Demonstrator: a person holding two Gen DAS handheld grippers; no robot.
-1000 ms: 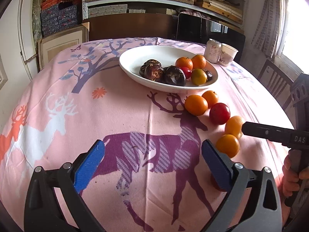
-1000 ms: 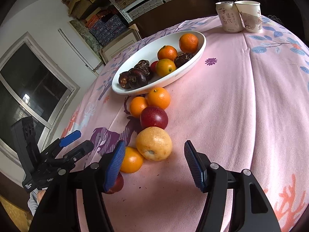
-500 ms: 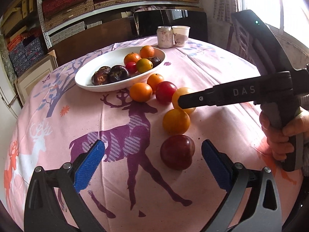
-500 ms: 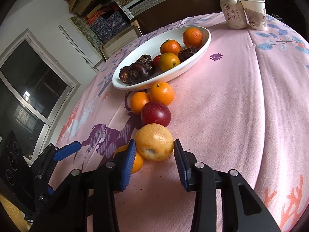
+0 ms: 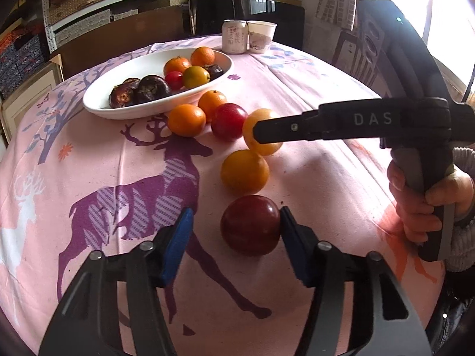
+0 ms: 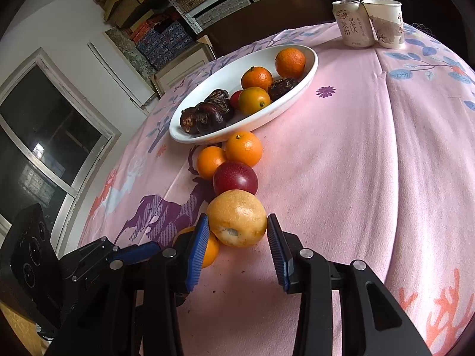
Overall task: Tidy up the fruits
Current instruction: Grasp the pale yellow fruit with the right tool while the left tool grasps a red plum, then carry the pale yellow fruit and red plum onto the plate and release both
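A white oval plate [image 5: 98, 105] holds oranges and dark fruits. Loose fruits lie in a row on the pink cloth. My left gripper [image 5: 234, 237] is open around a dark red plum [image 5: 251, 225]; the right pad touches it, the left pad stands apart. My right gripper [image 6: 237, 241] is shut on a yellow-orange fruit [image 6: 237, 218], both blue pads against its sides; it also shows in the left wrist view [image 5: 262, 132]. An orange [image 5: 245, 172] lies between the two fruits. Another red plum [image 6: 236, 178] and two oranges [image 6: 243, 148] lie toward the plate.
A drink can [image 6: 353, 26] and a paper cup [image 6: 386, 23] stand at the far edge of the round table. Shelves with boxes, a dark chair and a window surround the table. The person's hand [image 5: 427, 201] holds the right gripper's handle.
My left gripper has moved in on the dark red plum and narrowed around it. My right gripper has closed its pads onto the yellow-orange fruit.
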